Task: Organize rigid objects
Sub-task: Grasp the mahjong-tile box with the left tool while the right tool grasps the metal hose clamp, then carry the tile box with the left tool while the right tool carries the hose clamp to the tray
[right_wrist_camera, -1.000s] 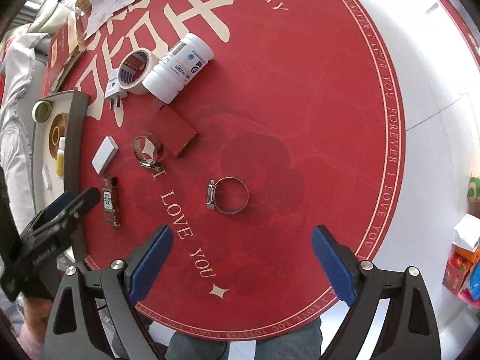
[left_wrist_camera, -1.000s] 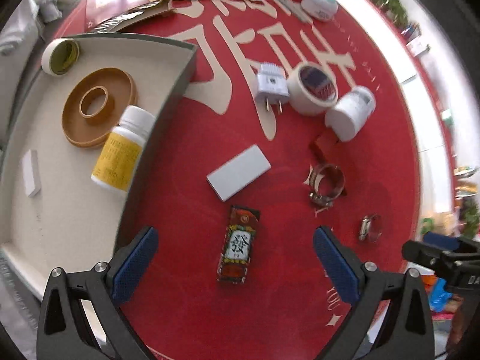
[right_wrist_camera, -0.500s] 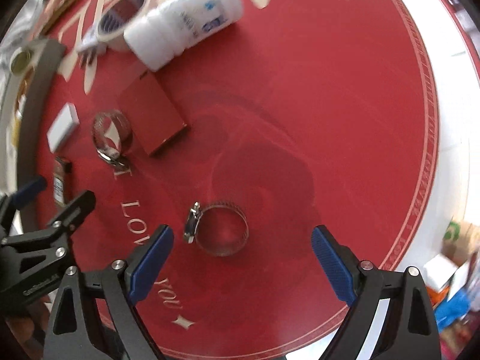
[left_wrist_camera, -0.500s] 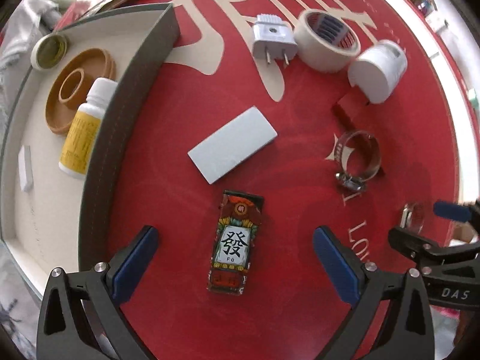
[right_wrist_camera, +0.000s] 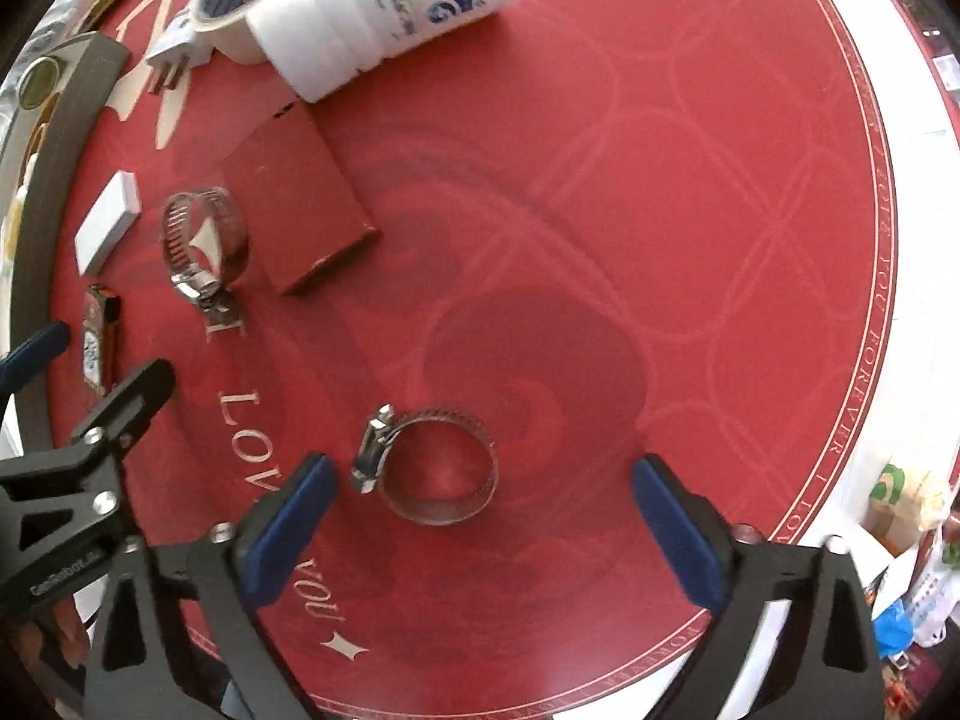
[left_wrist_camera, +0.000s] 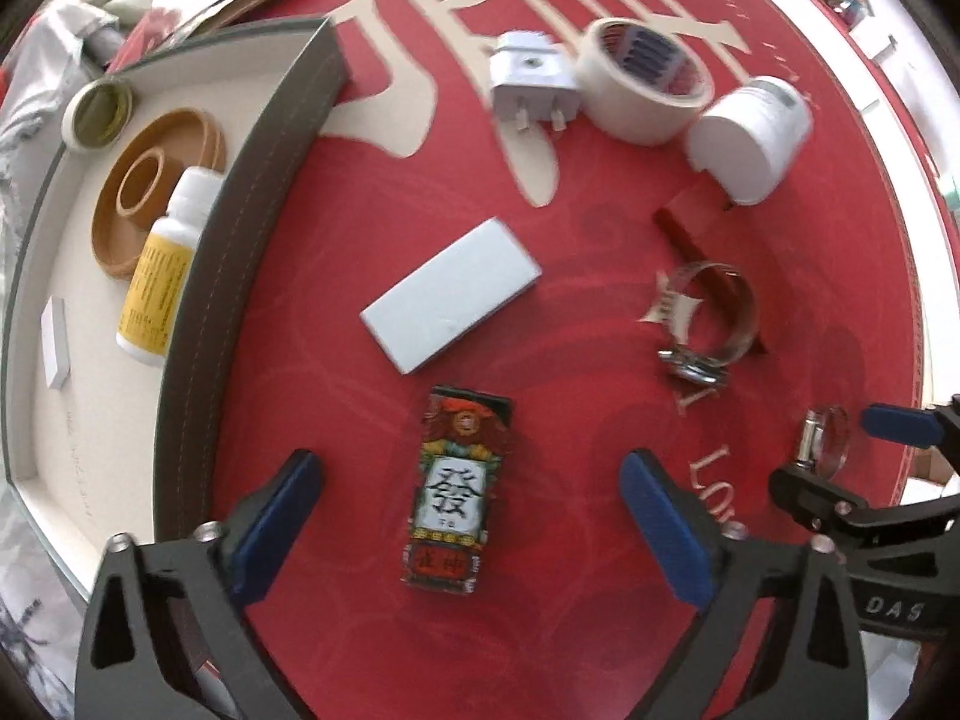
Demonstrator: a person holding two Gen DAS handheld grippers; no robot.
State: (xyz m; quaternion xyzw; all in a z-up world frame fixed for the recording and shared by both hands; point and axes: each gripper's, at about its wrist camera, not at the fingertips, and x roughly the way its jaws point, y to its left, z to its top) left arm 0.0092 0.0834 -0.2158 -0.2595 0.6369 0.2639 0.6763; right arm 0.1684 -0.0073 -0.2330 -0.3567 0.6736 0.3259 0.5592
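Observation:
A decorated tile (left_wrist_camera: 459, 492) with a black character lies flat on the red mat. My left gripper (left_wrist_camera: 468, 519) points down over it, one blue pad on each side. The jaws are closing and neither pad touches the tile. A steel hose clamp (right_wrist_camera: 435, 465) lies on the mat between the fingertips of my right gripper (right_wrist_camera: 483, 531). Those jaws are closing too; the left pad (right_wrist_camera: 288, 528) is close to the clamp's screw, with a gap still showing. A grey tray (left_wrist_camera: 252, 204) at the left holds a yellow-labelled bottle (left_wrist_camera: 165, 276) and a brown ring dish (left_wrist_camera: 156, 204).
On the mat lie a white block (left_wrist_camera: 450, 294), a second hose clamp (left_wrist_camera: 708, 324), a red box (right_wrist_camera: 300, 210), a plug adapter (left_wrist_camera: 531, 81), a tape roll (left_wrist_camera: 642, 78) and a white bottle (right_wrist_camera: 390, 6). The tray also holds a small tape roll (left_wrist_camera: 99, 111). Papers lie at the far edge.
Both grippers have sunk toward the mat and their jaws have narrowed. The tile now sits between the left fingers, and the hose clamp between the right ones.

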